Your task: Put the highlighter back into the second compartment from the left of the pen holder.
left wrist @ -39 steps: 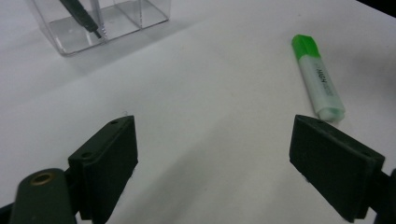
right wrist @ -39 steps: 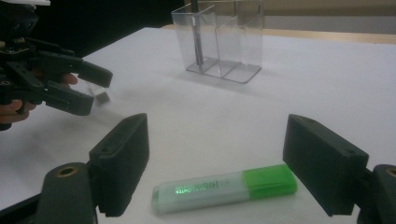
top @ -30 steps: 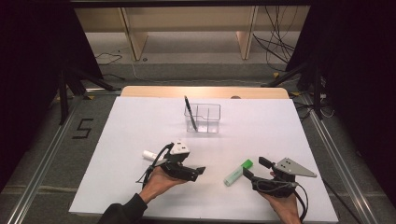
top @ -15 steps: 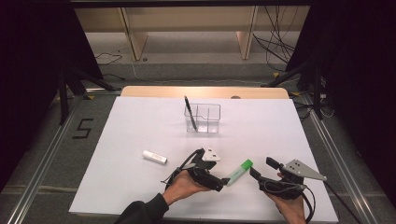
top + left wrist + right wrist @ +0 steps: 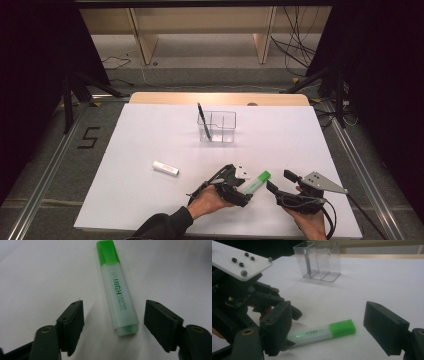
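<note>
A green-capped highlighter [image 5: 256, 182] lies flat on the white table near the front edge. My left gripper [image 5: 243, 187] reaches it from the left. In the left gripper view the highlighter's clear tail end [image 5: 120, 302] lies between the two jaws, which have just been closing. A gap remains on each side, so the left gripper [image 5: 113, 304] is open. My right gripper [image 5: 280, 181] sits just right of the highlighter. In the right gripper view it [image 5: 329, 315] is open, with the highlighter [image 5: 324, 332] on the table between its jaws and the left gripper [image 5: 262, 297] at its tail.
A clear divided holder [image 5: 217, 126] stands mid-table with a black pen [image 5: 202, 120] leaning in its left compartment. A small white tube [image 5: 165, 168] lies to the left of the hands. The table's front edge is close behind both grippers.
My left gripper has moved right, away from the white tube and up to the highlighter, and its jaws have narrowed around the tail. The right gripper has stayed put.
</note>
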The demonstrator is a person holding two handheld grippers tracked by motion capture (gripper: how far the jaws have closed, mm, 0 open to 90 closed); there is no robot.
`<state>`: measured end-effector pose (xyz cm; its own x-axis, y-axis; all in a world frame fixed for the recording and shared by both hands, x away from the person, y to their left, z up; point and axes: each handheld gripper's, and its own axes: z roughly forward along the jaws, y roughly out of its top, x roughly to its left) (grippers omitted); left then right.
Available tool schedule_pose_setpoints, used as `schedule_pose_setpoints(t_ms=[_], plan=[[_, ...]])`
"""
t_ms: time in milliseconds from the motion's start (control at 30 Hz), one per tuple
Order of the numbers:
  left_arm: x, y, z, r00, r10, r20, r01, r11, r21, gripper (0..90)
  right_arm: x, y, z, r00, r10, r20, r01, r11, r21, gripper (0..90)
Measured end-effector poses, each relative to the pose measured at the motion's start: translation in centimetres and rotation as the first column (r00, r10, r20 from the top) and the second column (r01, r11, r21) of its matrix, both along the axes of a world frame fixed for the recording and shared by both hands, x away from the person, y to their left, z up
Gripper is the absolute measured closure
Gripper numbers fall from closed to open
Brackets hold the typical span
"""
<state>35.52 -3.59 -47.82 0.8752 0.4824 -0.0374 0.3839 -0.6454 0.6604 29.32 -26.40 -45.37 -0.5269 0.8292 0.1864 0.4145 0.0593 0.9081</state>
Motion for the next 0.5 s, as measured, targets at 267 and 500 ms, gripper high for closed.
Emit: schedule_pose_setpoints(t_ms=[267,500], plan=[[-0.1,-1.0,-0.4,0.9995,-0.024,0.019,0.024,0.9992,0.031,48.1,0.0,0.0,0.0,1.0000,0.002,-0.005,-0.002,1.000,-0.001,23.8],[-0.4,-1.4,-0.3,0.9983,-0.050,0.029,0.049,0.9982,0.035,62.0,0.0,0.2,-0.1,1.0000,0.007,-0.001,-0.007,1.000,-0.011,24.0]])
